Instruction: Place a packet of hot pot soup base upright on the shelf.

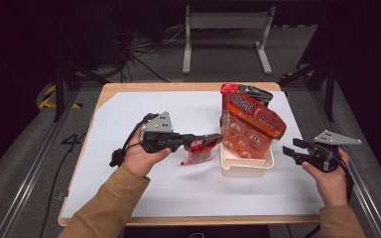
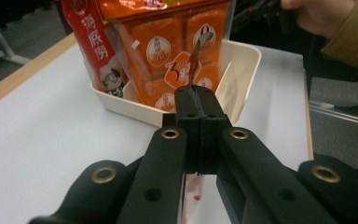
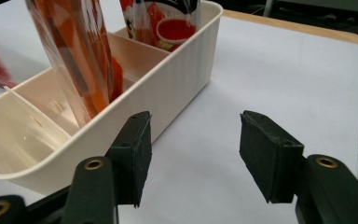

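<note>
Holding a small red packet (image 1: 198,151) pinched in your left gripper (image 1: 213,140), you have it lifted off the white sheet (image 1: 129,119), just beside the cream bin (image 1: 245,166); your right gripper (image 1: 288,148) stands spread, holding nothing.

Covering most of the wooden surface (image 1: 178,87), a white sheet (image 1: 144,193). Standing beyond the far edge on the grey floor (image 1: 10,163), a pale metal frame (image 1: 226,21) with two feet. Trailing beside it, dark cables (image 1: 149,47). Slanting down at either far corner, black stand legs (image 1: 62,79). Lying left of the surface, yellow-and-black tape (image 1: 47,96); showing nearer, a painted number (image 1: 74,141).
</note>
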`<state>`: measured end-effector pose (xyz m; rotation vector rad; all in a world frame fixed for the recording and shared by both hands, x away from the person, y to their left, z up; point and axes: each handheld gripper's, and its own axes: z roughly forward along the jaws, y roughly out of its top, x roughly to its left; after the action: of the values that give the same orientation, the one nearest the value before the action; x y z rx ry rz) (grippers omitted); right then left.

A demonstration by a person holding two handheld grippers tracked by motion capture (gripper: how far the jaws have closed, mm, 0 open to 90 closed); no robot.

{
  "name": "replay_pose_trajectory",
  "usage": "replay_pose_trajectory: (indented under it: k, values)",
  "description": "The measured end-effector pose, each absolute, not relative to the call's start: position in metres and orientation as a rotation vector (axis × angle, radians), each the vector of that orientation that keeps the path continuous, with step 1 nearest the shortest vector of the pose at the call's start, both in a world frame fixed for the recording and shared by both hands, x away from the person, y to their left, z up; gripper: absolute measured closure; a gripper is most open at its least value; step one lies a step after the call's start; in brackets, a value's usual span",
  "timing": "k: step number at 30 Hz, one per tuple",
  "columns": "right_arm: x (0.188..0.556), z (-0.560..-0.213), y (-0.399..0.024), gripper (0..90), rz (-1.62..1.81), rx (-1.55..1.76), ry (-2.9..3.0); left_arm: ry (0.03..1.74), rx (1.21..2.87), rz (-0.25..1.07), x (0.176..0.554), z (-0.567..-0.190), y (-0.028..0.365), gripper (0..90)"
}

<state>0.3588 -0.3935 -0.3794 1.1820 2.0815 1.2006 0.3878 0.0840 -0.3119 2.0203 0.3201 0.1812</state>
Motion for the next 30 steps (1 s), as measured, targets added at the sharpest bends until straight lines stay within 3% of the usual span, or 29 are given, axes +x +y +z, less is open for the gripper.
replay_pose_trajectory:
  k: [16,30]
  values:
    - [0.366,-0.396,-0.396,43.3,1.177,1.241,2.11,0.222,1.977,0.199,0.38,-0.272,0.075,90.0]
    - [0.365,-0.398,-0.399,43.2,1.184,1.252,2.102,0.127,1.936,0.211,0.381,-0.26,0.054,90.0]
